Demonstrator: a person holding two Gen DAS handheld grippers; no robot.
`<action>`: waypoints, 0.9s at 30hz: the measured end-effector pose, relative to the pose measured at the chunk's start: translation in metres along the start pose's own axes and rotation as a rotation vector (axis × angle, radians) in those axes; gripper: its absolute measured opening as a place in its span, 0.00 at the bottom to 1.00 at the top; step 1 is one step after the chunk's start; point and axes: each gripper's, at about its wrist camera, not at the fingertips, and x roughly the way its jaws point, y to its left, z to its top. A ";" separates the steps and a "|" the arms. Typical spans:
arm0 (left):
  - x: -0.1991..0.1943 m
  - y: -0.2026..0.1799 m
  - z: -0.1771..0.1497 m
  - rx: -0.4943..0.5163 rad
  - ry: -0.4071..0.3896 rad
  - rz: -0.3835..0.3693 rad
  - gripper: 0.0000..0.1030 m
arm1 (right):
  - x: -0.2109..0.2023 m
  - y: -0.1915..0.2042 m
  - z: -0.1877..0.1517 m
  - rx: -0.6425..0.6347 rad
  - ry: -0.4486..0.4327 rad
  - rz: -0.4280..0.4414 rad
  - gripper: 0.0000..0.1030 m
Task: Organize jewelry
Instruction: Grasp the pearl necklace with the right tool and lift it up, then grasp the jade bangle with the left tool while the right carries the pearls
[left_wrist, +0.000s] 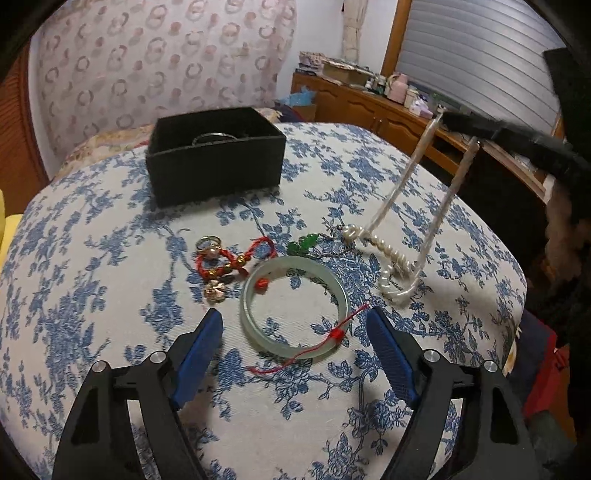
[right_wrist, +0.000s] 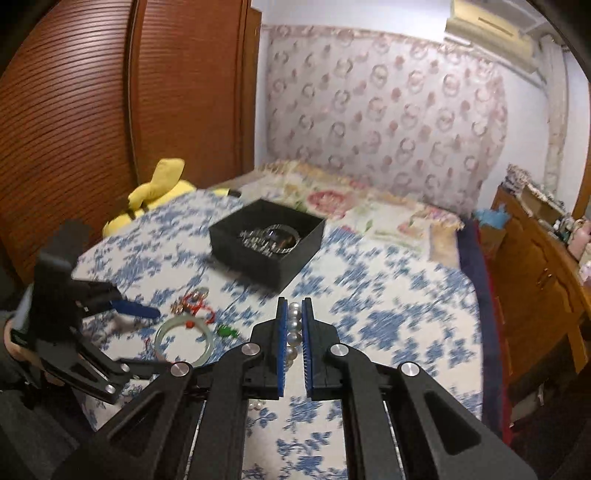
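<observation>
Bed (left_wrist: 110, 229), blue-flowered cover, carrying all items. Listed left to right as seen from the left wrist view.

Black box (left_wrist: 216, 162): stood at the far side of the cover, open-topped, with metal bracelets (right_wrist: 271, 240) lying inside it.

Red cord bracelet (left_wrist: 236, 258): lay on the cover nearer than the box, strung with gold beads, with a small ring just beside its left end.

Left gripper (left_wrist: 295, 328): jaws spread wide, one on each side of the near rim of the bangle, not touching it.

Jade bangle (left_wrist: 293, 304): pale green, flat on the cover, a thin red thread tied across its near rim.

Green pendant (left_wrist: 303, 244): small, just beyond the bangle, on a fine chain.

Pearl necklace (left_wrist: 397, 258): partly raised, two strands running up to the right gripper, the lower loop curled on the cover to the right of the bangle.

Right gripper (right_wrist: 294, 321): jaws pressed together, pinching a short row of pearls between the blue pads, held above the cover.

Yellow soft toy (right_wrist: 155, 195): at the bed's far left edge, against the wooden wardrobe.
</observation>
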 end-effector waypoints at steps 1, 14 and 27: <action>0.003 0.000 0.000 -0.002 0.010 0.002 0.75 | -0.004 -0.002 0.002 0.000 -0.009 -0.005 0.08; 0.022 -0.019 0.006 0.089 0.043 0.091 0.75 | -0.021 -0.009 0.013 -0.018 -0.039 -0.028 0.08; -0.014 -0.013 0.010 0.077 -0.050 0.076 0.67 | -0.034 0.000 0.030 -0.046 -0.081 -0.032 0.08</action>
